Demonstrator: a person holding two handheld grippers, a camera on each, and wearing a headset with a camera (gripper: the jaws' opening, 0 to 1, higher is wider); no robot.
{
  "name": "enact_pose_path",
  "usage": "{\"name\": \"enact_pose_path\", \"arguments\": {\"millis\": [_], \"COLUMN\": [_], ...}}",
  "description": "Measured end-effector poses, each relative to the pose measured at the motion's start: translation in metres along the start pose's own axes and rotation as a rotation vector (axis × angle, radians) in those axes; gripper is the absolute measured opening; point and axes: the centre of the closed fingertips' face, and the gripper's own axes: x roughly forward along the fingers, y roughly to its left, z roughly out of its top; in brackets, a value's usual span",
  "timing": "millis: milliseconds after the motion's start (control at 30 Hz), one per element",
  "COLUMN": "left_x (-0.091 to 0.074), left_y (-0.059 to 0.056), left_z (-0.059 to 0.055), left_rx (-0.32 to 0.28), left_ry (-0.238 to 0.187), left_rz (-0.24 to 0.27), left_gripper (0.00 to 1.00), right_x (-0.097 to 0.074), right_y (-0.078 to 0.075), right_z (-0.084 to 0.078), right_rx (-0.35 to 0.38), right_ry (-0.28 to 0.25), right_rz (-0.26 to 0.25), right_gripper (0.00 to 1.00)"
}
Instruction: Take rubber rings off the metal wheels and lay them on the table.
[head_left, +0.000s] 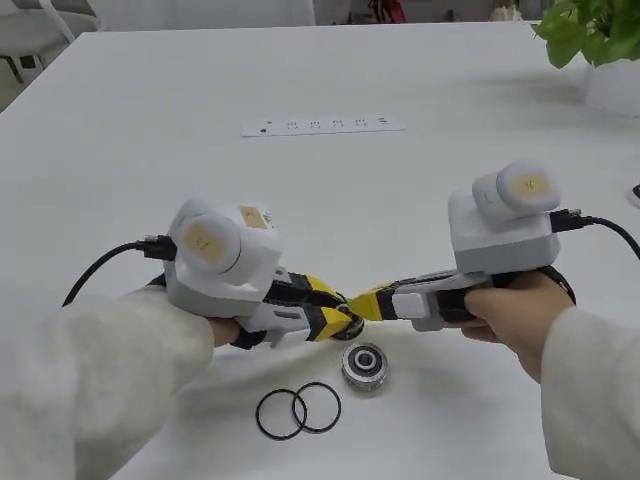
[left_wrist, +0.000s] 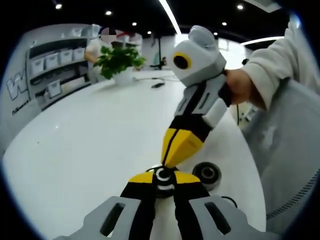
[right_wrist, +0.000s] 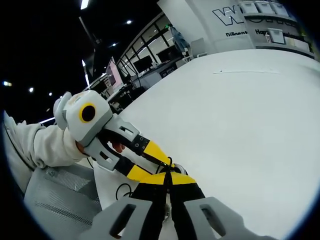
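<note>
Two rubber rings (head_left: 298, 410) lie beside the metal wheel (head_left: 364, 366), and above it the left gripper (head_left: 345, 322) clamps a second wheel (left_wrist: 163, 175), which the right gripper (head_left: 358, 305), jaws pinched narrow at its rim, should strip with a steady pull.

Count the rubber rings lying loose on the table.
2. Both lie on the table, on the near side of the loose metal wheel, overlapping: the left ring and the right ring. More may sit on the wheels; too small to tell.
</note>
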Motion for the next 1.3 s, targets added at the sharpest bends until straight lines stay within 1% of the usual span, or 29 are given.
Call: {"name": "enact_pose_path", "arguments": {"millis": [33, 100, 133, 300, 467, 500, 567, 633, 767, 933, 1000, 1033, 1100, 1200, 1300], "left_x": [0.0, 0.0, 0.0, 0.0, -0.002, -0.003, -0.003, -0.002, -0.003, -0.003, -0.004, -0.006, -0.009, -0.016, -0.021], "left_y": [0.0, 0.0, 0.0, 0.0, -0.001, -0.002, -0.002, -0.003, -0.008, -0.008, -0.007, -0.006, -0.004, 0.0, 0.0], "left_z": [0.0, 0.0, 0.0, 0.0, 0.0, 0.0, 0.0, 0.0, 0.0, 0.002, 0.005, 0.008, 0.013, 0.02, 0.023], "left_rx": [-0.001, -0.002, 0.0, -0.002, -0.025, -0.024, -0.021, -0.03, -0.026, -0.059, -0.062, -0.078, -0.083, -0.079, -0.09], "left_ry": [-0.002, -0.005, -0.006, -0.013, -0.043, -0.045, -0.041, -0.033, -0.024, -0.002, -0.006, -0.012, -0.025, -0.036, -0.044], "left_rz": [0.0, 0.0, 0.0, 0.002, 0.001, 0.001, -0.001, -0.002, -0.025, -0.033, -0.022, -0.022, -0.015, 0.009, 0.016], "left_gripper": [0.14, 0.14, 0.14, 0.14, 0.14, 0.14, 0.14, 0.15, 0.21, 0.24, 0.28, 0.28, 0.27, 0.36, 0.41], "right_x": [0.0, 0.001, 0.001, 0.0, -0.001, -0.002, -0.003, -0.004, -0.004, -0.004, -0.004, -0.004, -0.005, -0.007, -0.009], "right_y": [-0.003, -0.004, -0.004, -0.006, -0.009, -0.008, -0.01, -0.01, -0.011, -0.012, -0.012, -0.013, -0.013, -0.015, -0.015], "right_z": [-0.002, -0.005, -0.007, -0.005, -0.008, -0.008, -0.008, -0.008, -0.008, -0.008, -0.008, -0.007, -0.006, -0.003, -0.002], "right_rx": [-0.017, -0.012, 0.004, 0.009, 0.007, 0.018, 0.037, 0.039, 0.034, 0.03, 0.028, 0.028, 0.026, 0.024, 0.025], "right_ry": [0.011, 0.019, 0.022, 0.016, 0.022, 0.014, 0.012, 0.007, 0.009, 0.011, 0.012, 0.009, 0.008, -0.004, -0.011], "right_rz": [-0.012, -0.011, -0.005, -0.009, -0.014, -0.004, -0.003, -0.007, -0.013, -0.017, -0.017, -0.018, -0.021, -0.027, -0.034], "right_gripper": [0.0, 0.0, 0.0, 0.0, 0.0, 0.0, 0.0, 0.0, 0.0, 0.0, 0.0, 0.0, 0.0, 0.0, 0.0]}}
